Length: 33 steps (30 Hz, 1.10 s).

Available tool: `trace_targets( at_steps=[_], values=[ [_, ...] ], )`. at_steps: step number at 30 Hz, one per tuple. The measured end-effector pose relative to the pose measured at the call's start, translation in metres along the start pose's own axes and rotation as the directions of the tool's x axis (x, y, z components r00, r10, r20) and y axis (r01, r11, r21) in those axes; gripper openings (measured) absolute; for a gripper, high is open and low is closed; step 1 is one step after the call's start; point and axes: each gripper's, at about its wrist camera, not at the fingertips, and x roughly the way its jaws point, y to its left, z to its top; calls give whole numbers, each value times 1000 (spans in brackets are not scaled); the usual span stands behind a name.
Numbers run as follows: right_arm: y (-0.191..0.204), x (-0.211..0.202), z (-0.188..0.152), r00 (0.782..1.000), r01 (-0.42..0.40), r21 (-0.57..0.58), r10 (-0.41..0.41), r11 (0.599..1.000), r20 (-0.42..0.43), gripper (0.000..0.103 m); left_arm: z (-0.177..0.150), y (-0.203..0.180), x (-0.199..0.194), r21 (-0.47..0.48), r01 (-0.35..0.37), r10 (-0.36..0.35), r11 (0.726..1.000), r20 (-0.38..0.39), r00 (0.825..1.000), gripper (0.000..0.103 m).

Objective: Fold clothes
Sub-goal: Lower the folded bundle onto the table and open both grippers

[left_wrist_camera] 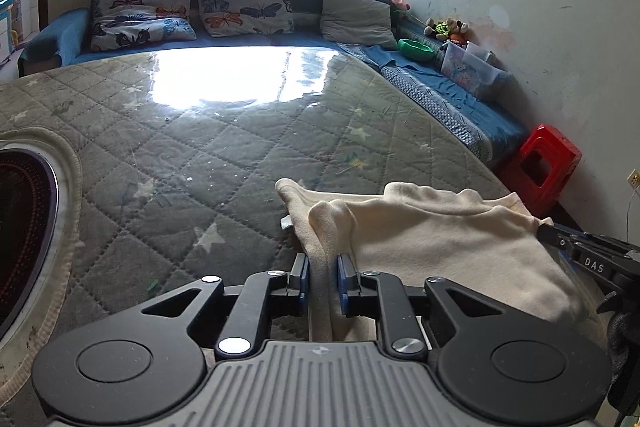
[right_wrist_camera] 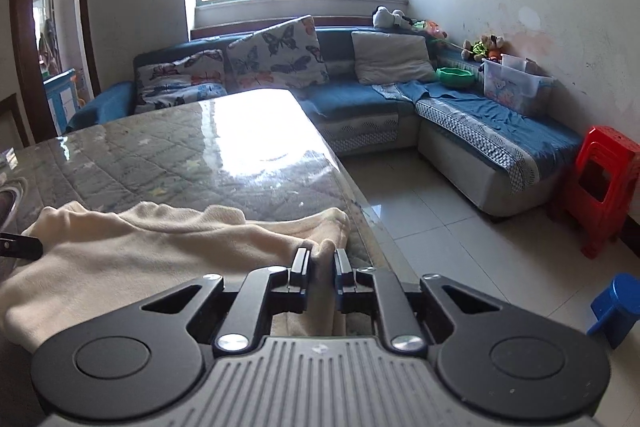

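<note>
A: Left gripper (left_wrist_camera: 322,277): jaws a narrow gap apart, a strip of the cream garment (left_wrist_camera: 440,239) between them. Whether the pads press on it I cannot tell.

B: Right gripper (right_wrist_camera: 322,273): same reading. Narrow gap, cream cloth running through; grip or no grip I cannot tell.

A: Garment position?

B: Lying on the near part of the glass-topped table (left_wrist_camera: 180,147), over the grey quilted cover, bunched at both ends, near the table's right edge.

A: Beyond: blue corner sofa (right_wrist_camera: 360,99), butterfly cushions (left_wrist_camera: 244,1), red plastic stool (right_wrist_camera: 604,187) by the wall.
</note>
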Motion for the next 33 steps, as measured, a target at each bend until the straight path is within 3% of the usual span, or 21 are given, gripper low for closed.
trace_targets(
  at_steps=[4, 8, 12, 20, 29, 33],
  values=[
    [7, -9, 4, 1000, -6, -6, 6, 1000, 21, 16, -3, -1, -3, 28, -33, 32, 999, 16, 999, 33],
    [20, -12, 9, 999, -42, -30, 43, 999, 27, 38, -7, -2, -7, 41, -51, 50, 998, 27, 998, 42],
    [38, -8, 11, 996, -86, -59, 87, 995, 18, 42, -12, -1, -13, 46, -67, 66, 997, 35, 997, 51],
    [68, -4, 13, 993, -104, -114, 110, 988, 46, 42, -20, 4, -26, 46, -72, 69, 996, 57, 996, 55],
    [33, 7, 4, 999, -50, -2, 50, 999, -10, 42, -27, 2, -30, 89, -81, 74, 993, 78, 994, 58],
    [38, 8, 12, 996, -85, -4, 85, 996, 1, 40, -30, 0, -28, 88, -85, 80, 992, 59, 995, 62]
  ],
)
